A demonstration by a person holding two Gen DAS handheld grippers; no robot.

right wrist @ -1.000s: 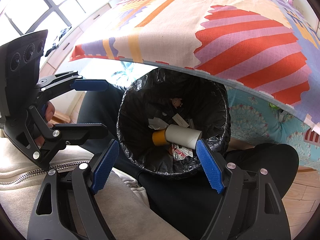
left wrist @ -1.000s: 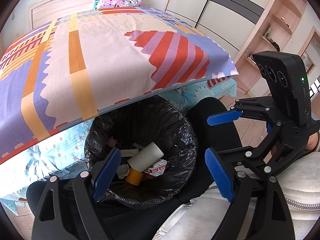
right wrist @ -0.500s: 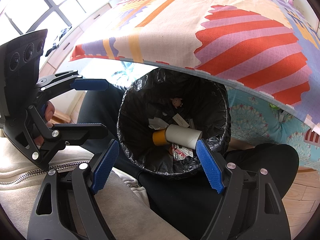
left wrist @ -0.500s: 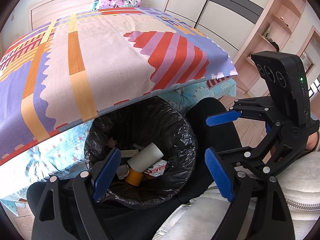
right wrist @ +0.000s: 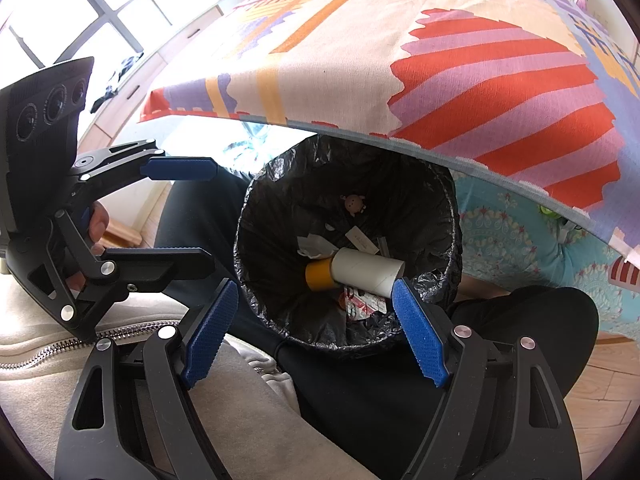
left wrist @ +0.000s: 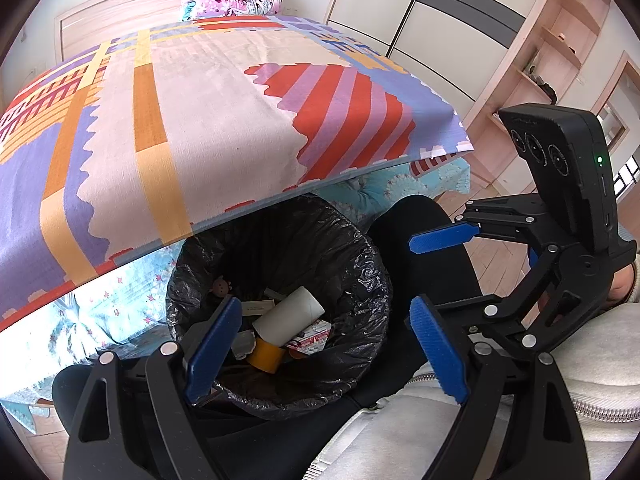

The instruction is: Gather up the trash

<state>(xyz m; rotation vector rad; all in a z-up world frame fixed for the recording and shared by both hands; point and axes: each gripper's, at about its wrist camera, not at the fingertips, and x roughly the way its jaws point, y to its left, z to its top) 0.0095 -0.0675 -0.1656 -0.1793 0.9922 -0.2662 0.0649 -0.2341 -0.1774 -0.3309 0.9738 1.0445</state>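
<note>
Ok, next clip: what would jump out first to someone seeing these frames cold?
The bright patterned bedspread fills the upper half of both views. Below its edge, between the person's dark-trousered legs, stands a bin with a black liner holding a white cardboard tube across a yellow tape roll and paper scraps. Both the left gripper and right gripper hang open and empty over the bin.
</note>
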